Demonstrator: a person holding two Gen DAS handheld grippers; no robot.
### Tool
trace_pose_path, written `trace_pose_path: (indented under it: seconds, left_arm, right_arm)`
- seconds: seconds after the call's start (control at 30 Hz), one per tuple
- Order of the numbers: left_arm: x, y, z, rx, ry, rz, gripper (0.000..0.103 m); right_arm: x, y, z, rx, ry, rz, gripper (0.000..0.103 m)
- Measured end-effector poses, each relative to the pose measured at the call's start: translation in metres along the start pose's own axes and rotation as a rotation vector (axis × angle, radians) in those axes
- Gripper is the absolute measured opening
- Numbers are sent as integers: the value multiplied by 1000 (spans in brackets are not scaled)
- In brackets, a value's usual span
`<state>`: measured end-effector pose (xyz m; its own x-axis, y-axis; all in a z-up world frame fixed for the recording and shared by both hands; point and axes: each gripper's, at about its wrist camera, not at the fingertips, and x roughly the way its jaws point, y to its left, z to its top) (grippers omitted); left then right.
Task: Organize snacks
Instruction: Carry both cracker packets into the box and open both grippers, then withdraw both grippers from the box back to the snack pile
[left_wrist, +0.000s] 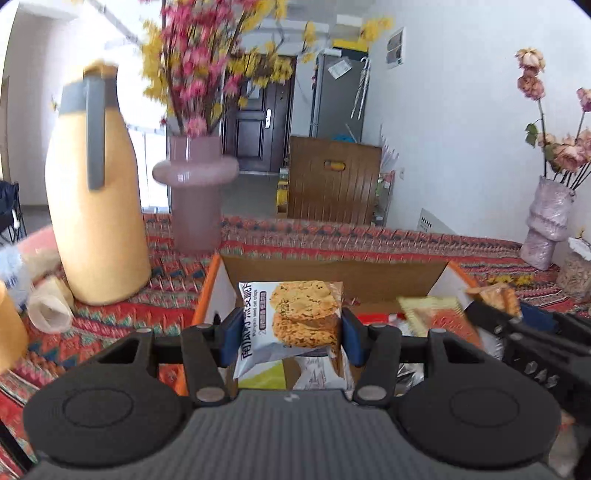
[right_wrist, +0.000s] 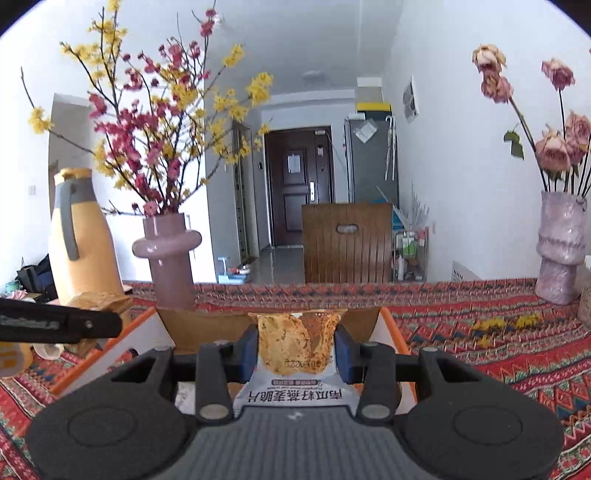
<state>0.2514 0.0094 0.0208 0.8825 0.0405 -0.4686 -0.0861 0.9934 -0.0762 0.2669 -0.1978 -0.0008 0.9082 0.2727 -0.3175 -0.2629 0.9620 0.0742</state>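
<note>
Nearest the lens in the left wrist view, the left gripper is clamped on a crisp packet, its blue pads pressing the packet's two sides, and the packet stands roughly upright between them. In the right wrist view the right gripper is likewise clamped on a second packet of the same kind, printed side towards the camera and upside down.

Just beyond both grippers lies an open cardboard box with orange edges, sitting on the patterned cloth near the table's near edge. Both packets hang over its opening. Other wrappers already lie inside, towards its right side.

Further back, towards the table's left edge, stands a yellow jug, then a pink vase of blossom near the far edge. A second vase sits at the far right corner. A door closes the room behind.

The step in hand looks like carrying two packets at once into the box. The next move probably calls for lowering each into a free spot, likely the left and middle of the box, then parting the jaws only once the packet rests, keeping the two grippers from colliding over the narrow opening.
</note>
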Motion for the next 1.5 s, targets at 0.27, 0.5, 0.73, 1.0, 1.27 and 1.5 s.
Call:
trace_pose_path:
  seconds: [0.27, 0.5, 0.73, 1.0, 1.27, 1.5]
  left_arm:
    - [11, 6, -10, 0, 30, -21, 56]
    - [6, 10, -10, -24, 11, -18, 83]
    - [2, 14, -10, -61, -12, 1, 103]
    - [6, 16, -11, -65, 2, 18, 103]
    - [-7, 16, -3, -84, -15, 65, 103]
    - [-44, 22, -1, -80, -35, 44, 103]
  right_arm:
    - [12, 0, -10, 7, 70, -15, 42]
    - [10, -5, -10, 43, 72, -16, 57]
    - [6, -18, -9, 111, 46, -79, 97]
    - [6, -23, -10, 138, 46, -84, 101]
    - [-2, -23, -5, 149, 25, -85, 101]
    - [-45, -21, 3, 126, -17, -85, 102]
